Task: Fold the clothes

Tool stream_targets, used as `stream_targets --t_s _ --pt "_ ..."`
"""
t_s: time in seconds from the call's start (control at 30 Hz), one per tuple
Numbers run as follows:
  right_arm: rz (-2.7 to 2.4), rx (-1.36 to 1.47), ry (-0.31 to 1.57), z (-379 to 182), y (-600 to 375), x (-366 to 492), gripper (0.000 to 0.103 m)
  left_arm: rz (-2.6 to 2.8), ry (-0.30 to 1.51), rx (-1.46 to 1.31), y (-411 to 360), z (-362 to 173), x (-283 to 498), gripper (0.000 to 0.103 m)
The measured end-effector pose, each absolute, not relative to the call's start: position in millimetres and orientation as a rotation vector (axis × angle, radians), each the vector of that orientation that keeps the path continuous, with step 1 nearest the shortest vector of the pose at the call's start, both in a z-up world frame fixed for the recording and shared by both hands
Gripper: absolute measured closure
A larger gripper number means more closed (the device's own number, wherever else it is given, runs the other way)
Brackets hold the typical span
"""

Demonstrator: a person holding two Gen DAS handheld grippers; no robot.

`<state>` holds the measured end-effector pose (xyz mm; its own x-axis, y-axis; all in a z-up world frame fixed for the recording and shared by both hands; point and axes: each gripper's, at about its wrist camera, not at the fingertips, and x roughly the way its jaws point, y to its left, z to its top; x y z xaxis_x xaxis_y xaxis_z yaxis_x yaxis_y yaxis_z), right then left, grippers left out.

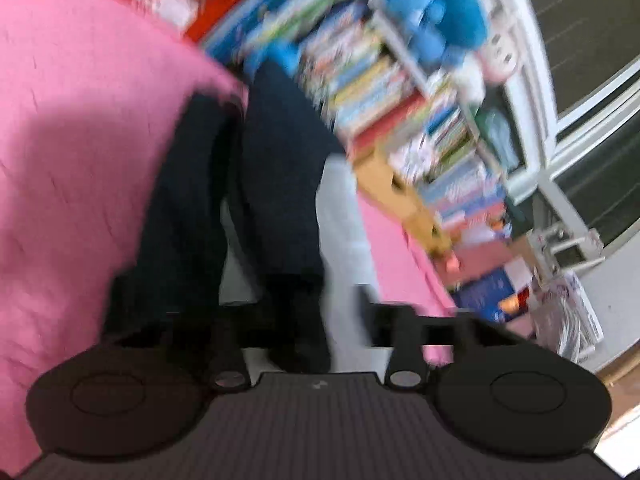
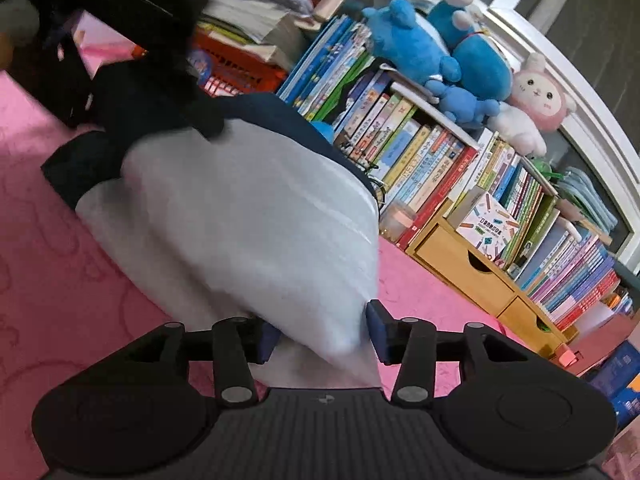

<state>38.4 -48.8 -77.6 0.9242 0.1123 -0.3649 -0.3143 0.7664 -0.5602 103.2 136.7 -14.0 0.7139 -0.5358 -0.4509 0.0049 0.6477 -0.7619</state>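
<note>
Grey-and-navy garment, pink bedspread, unreadable book spines

Right gripper jaws seemingly straddle the grey garment.

The left wrist view is smeared throughout: the books on the shelf beside the pink cover are streaks of colour, their titles unreadable. The dark cloth hides the left gripper fingertips, so whether they press on it cannot be told. In the right wrist view, a black blurred shape above the grey and navy garment cannot be made out. The garment's lower fold covers the right gripper left pad.
</note>
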Motion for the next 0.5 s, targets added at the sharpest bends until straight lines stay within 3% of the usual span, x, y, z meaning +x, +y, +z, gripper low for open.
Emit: stream_targets --t_s 0.03,0.07,0.1,0.17,0.37,0.5 --pt "0.235 -0.668 0.318 -78 -48 38 0.056 -0.314 0.726 -0.812 134 -16 105 0.034" --pt "0.233 -0.676 0.314 -79 -47 37 0.055 -0.283 0.723 -0.801 132 -18 105 0.062" --pt "0.228 -0.677 0.308 -79 -47 36 0.054 -0.272 0.712 -0.787 132 -16 104 0.083" --pt "0.217 -0.678 0.296 -78 -48 35 0.047 -0.259 0.682 -0.752 133 -9 98 0.093" --pt "0.139 -0.825 0.213 -90 -61 32 0.027 -0.175 0.584 -0.58 138 16 75 0.095" --pt "0.18 -0.778 0.264 -88 -69 42 0.03 -0.126 0.638 -0.551 135 -2 79 0.095"
